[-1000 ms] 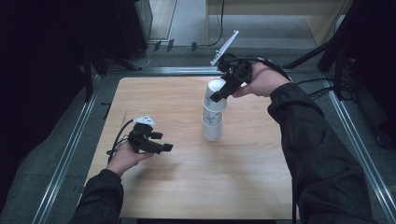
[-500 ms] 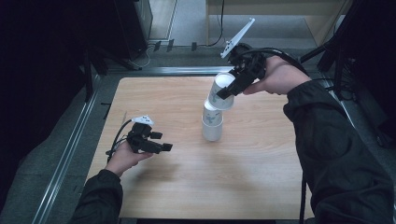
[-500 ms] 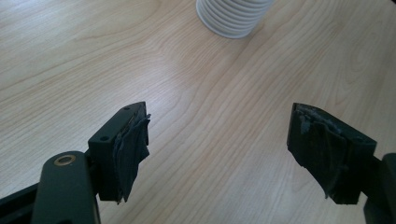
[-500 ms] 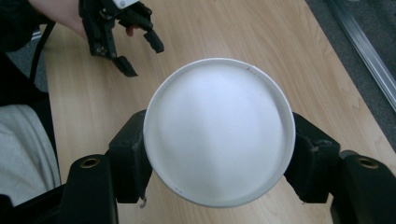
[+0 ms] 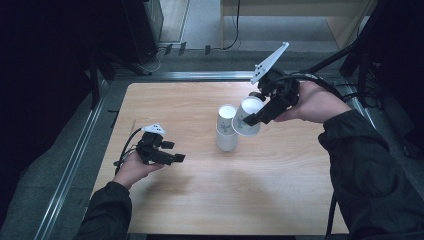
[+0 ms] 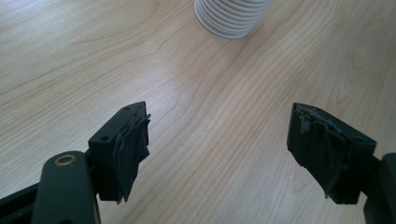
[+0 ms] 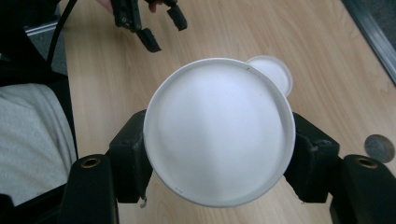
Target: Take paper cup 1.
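Note:
A stack of white paper cups [image 5: 226, 132] stands upright at the middle of the wooden table [image 5: 280, 200]. Just right of its top hangs a single white cup [image 5: 247, 117], tilted, with my right gripper [image 5: 251, 119] shut on its sides. In the right gripper view the cup's rim [image 7: 219, 135] sits between both jaws, and the stack's top [image 7: 275, 72] peeks out behind it. My left gripper [image 5: 175, 151] is held low over the table's left part, open and with nothing between its jaws. The left gripper view has its pads [image 6: 133, 144] wide apart and the stack's ribbed base [image 6: 232, 18] ahead.
A small round grey disc [image 7: 379, 147] lies on the table toward the right edge. Metal rails [image 5: 75, 160] run along the table's left and far sides, with dark floor beyond. Bare wood spreads in front of the stack.
My right gripper has carried the single cup up and to the right, off the top of the stack, and tilted it. The left gripper has stayed in place.

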